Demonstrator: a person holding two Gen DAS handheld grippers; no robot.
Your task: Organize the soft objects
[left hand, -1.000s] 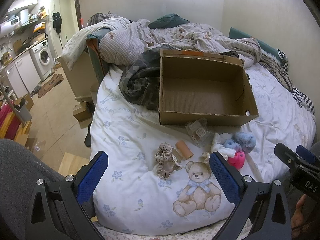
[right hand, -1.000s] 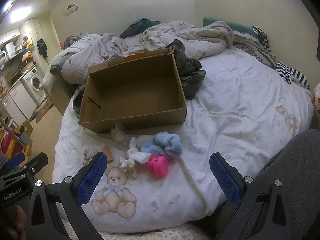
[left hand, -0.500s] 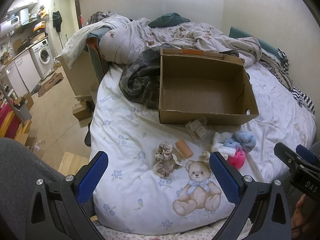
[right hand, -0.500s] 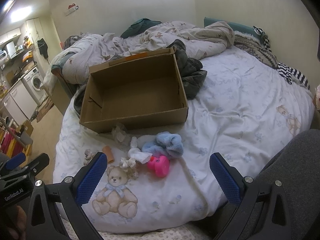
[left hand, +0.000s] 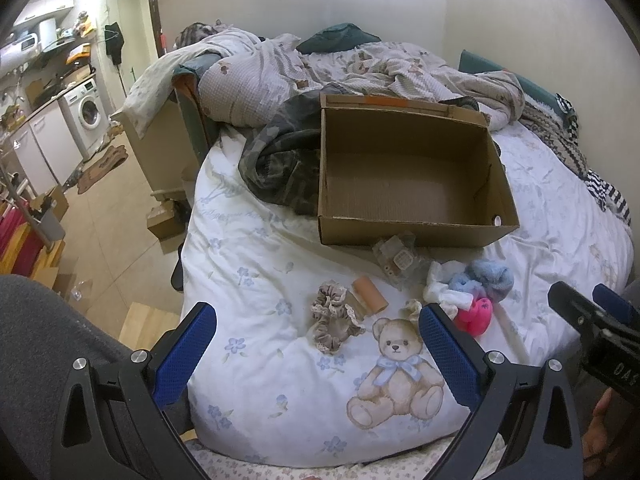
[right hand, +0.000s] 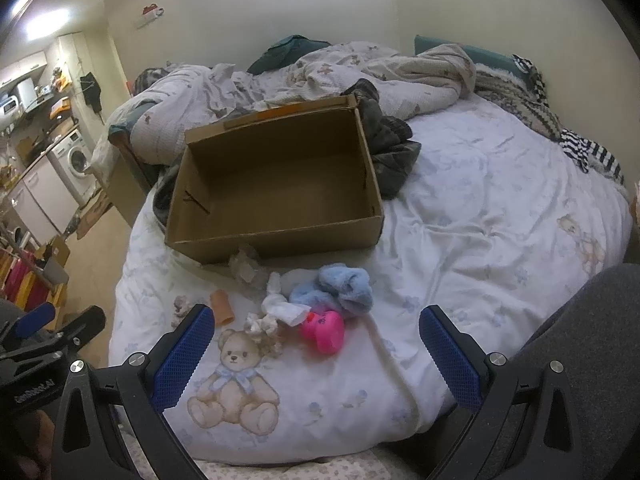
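An open, empty cardboard box (left hand: 404,184) (right hand: 280,188) sits on the bed. In front of it lie small soft things: a beige scrunchie (left hand: 334,318), a tan roll (left hand: 370,294) (right hand: 222,307), a clear plastic packet (left hand: 396,260) (right hand: 247,268), a white cloth (left hand: 444,286) (right hand: 280,306), blue fluffy socks (left hand: 486,280) (right hand: 340,290), a pink toy (left hand: 476,316) (right hand: 325,330) and a cream scrunchie (right hand: 262,330). My left gripper (left hand: 316,360) is open and empty, held short of the beige scrunchie. My right gripper (right hand: 316,360) is open and empty, held short of the pink toy.
A white duvet (right hand: 480,240) with a teddy-bear print (left hand: 396,376) covers the bed. Rumpled bedding (left hand: 360,68) and dark camouflage clothing (left hand: 280,168) lie behind and left of the box. The floor (left hand: 108,216) drops off left, with a washing machine (left hand: 90,114).
Both views have shifted only slightly; the scene sits a little lower and nearer in the frames. Nothing has been picked up or moved.
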